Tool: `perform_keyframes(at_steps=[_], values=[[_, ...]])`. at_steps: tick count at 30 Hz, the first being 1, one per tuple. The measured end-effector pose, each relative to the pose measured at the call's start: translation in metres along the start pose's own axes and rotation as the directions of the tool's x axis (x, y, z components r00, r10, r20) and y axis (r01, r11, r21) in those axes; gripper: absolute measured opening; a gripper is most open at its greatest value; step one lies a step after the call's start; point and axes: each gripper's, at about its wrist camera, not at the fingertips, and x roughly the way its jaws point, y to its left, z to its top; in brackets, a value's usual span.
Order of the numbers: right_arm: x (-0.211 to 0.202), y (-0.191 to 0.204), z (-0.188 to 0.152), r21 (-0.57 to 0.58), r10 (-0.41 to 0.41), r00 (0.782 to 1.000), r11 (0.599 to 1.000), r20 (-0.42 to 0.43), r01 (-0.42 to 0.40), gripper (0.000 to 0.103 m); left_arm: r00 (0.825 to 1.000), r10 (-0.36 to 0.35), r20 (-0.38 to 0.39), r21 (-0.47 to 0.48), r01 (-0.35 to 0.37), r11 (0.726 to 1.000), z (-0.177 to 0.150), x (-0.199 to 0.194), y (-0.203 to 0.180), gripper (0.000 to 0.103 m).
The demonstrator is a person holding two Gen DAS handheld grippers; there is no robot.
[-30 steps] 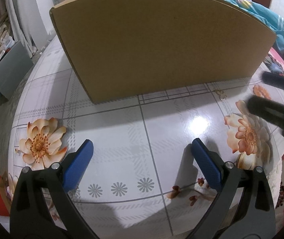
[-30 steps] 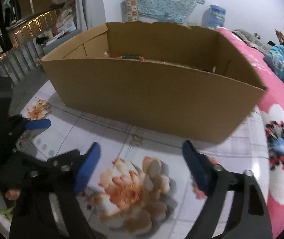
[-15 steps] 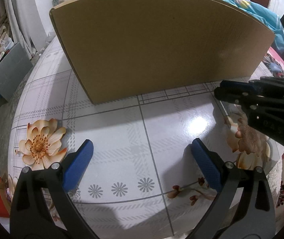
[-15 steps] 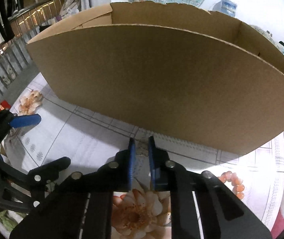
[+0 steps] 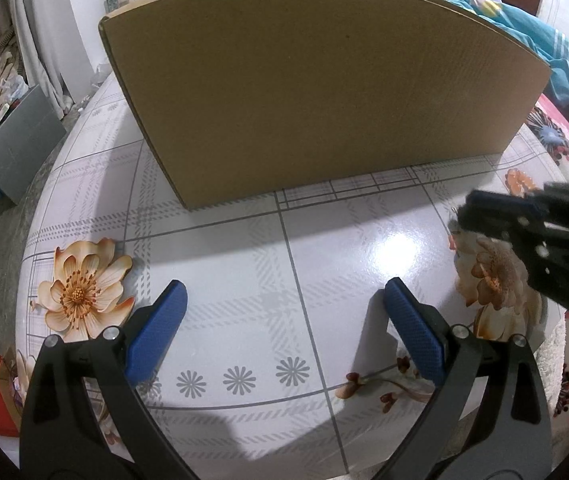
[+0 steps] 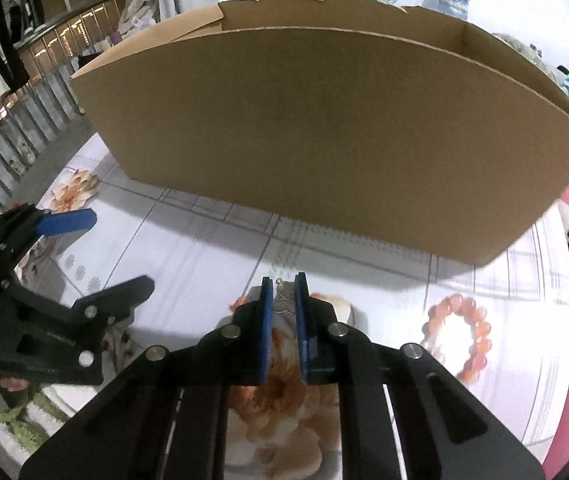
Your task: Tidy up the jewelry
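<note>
The right tool (image 6: 283, 300), spread a second ago, now pinches a small metal trinket (image 6: 283, 307) at 6 o'clock of the cardboard box (image 6: 324, 128), ready for boxing, while the left tool (image 5: 284, 320) stays spread.

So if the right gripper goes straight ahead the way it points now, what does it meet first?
Most likely the near wall of the big brown cardboard box. The right gripper holds a small silver trinket; only bare tabletop shows between.

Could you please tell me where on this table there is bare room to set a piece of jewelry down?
The widest bare patch lies between the left gripper and the front wall of the cardboard box. It is crowded at the right: the right gripper is closed around a small metal ornament, and the orange bead bracelet lies beside it.
</note>
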Motion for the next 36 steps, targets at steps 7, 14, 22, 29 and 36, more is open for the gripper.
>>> perform_keyframes(at_steps=[7, 14, 22, 29, 36], values=[[-0.007, 0.002, -0.018, 0.039, 0.025, 1.0, 0.999, -0.013, -0.024, 0.011, 1.0, 0.0, 0.0, 0.0, 0.0, 1.0, 0.0, 0.0, 0.0, 0.095], [-0.014, -0.005, -0.032, 0.1, 0.104, 0.995, 0.99, -0.003, -0.103, 0.012, 1.0, 0.0, 0.001, 0.001, 0.0, 1.0, 0.001, 0.001, 0.0, 0.095], [-0.034, -0.017, -0.042, 0.126, 0.115, 0.993, 0.985, 0.032, -0.119, 0.027, 1.0, 0.0, 0.003, 0.001, 0.0, 1.0, 0.001, 0.0, 0.0, 0.095], [-0.035, -0.027, -0.045, 0.156, 0.11, 0.993, 0.981, 0.031, -0.114, 0.032, 1.0, 0.002, 0.005, 0.001, -0.002, 1.0, 0.002, 0.0, 0.001, 0.095], [-0.033, -0.031, -0.046, 0.194, 0.1, 0.994, 0.975, 0.037, -0.105, 0.059, 1.0, 0.008, 0.006, -0.005, -0.008, 1.0, 0.002, -0.002, -0.003, 0.096]])
